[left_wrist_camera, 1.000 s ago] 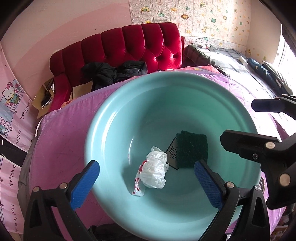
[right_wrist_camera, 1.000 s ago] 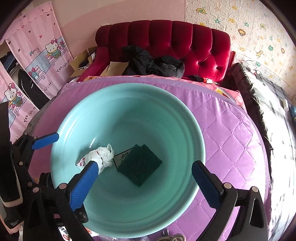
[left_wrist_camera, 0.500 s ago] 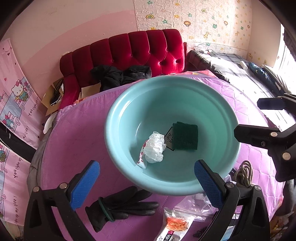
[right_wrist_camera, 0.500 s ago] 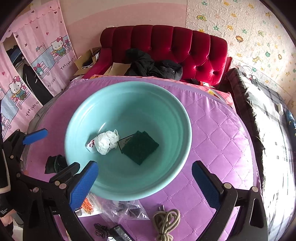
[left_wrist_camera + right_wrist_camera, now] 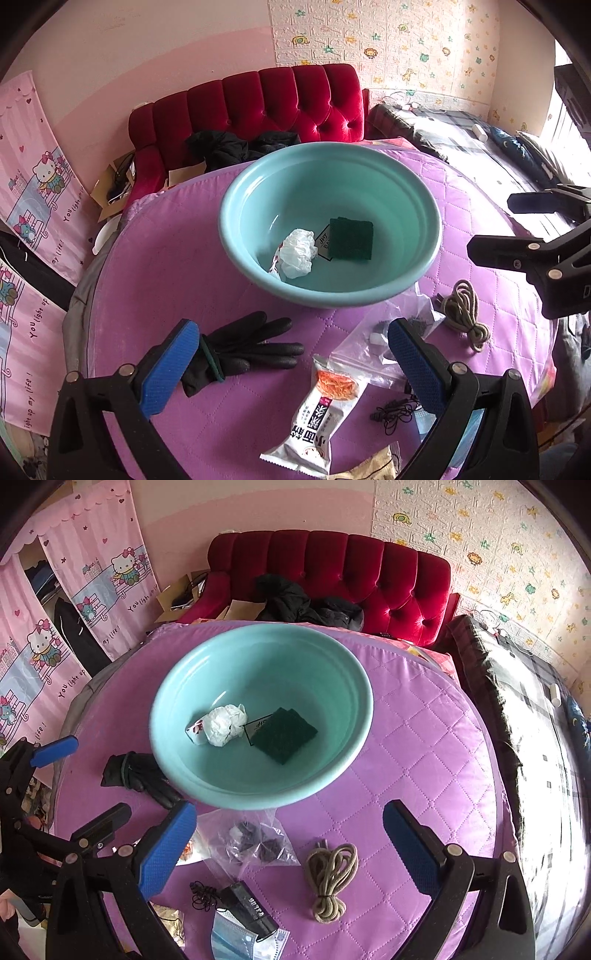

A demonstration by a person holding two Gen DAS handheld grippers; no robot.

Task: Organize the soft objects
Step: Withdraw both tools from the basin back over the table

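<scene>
A teal basin (image 5: pixel 424 206) (image 5: pixel 354 686) stands on the purple quilted table and holds a crumpled white plastic bag (image 5: pixel 297 253) (image 5: pixel 223 724) and a dark green scouring pad (image 5: pixel 351 238) (image 5: pixel 284 734). A black glove (image 5: pixel 243 345) (image 5: pixel 138 773) lies in front of the basin on its left. A coiled beige rope (image 5: pixel 463 314) (image 5: pixel 330 877) lies on its right. My left gripper (image 5: pixel 291 363) is open and empty above the glove and a snack packet (image 5: pixel 325 400). My right gripper (image 5: pixel 290 847) is open and empty above a clear bag (image 5: pixel 253 840) and the rope.
A face mask (image 5: pixel 245 939), a black cord (image 5: pixel 203 895) and a small dark device (image 5: pixel 251 912) lie near the table's front edge. A red tufted sofa (image 5: pixel 266 99) with dark clothes stands behind the table. A bed (image 5: pixel 535 716) is at the right.
Both grippers have pulled back and up from the basin. The glove, rope, clear bag and snack packet have come into view in front of it. Both stay open.
</scene>
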